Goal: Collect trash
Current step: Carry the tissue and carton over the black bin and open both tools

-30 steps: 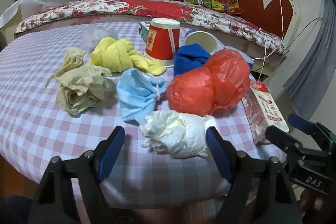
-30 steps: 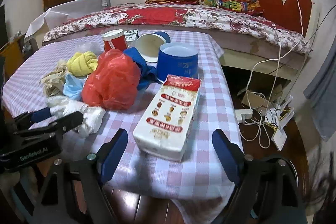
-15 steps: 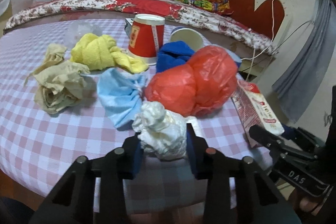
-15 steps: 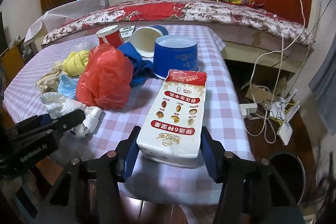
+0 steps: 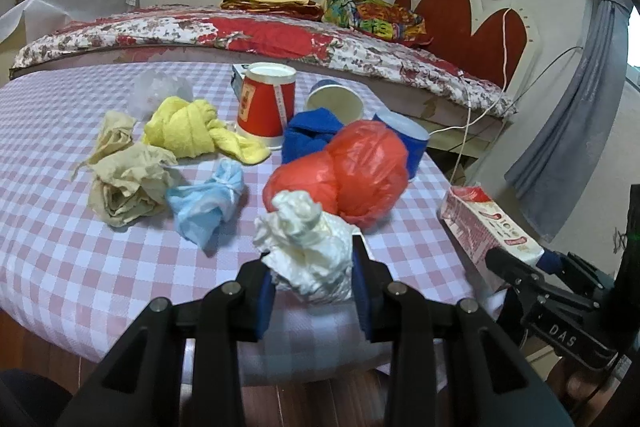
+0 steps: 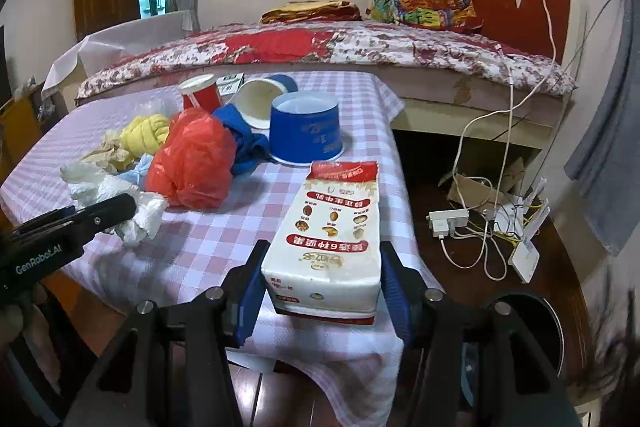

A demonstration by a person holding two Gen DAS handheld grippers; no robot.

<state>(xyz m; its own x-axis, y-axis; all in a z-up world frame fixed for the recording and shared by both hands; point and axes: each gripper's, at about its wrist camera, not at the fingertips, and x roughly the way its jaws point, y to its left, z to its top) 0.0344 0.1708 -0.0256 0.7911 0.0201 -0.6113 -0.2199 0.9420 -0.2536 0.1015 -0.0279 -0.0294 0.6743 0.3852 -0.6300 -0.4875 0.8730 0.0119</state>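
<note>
White crumpled tissue [image 5: 310, 253] sits pinched between the blue pads of our left gripper [image 5: 314, 285], at the near edge of the checked tablecloth [image 5: 80, 247]. Our right gripper [image 6: 322, 297] clamps the near end of the milk carton [image 6: 332, 235], lying at the table's near right edge. Just beyond the tissue lies the red plastic bag [image 5: 352, 171].
</note>
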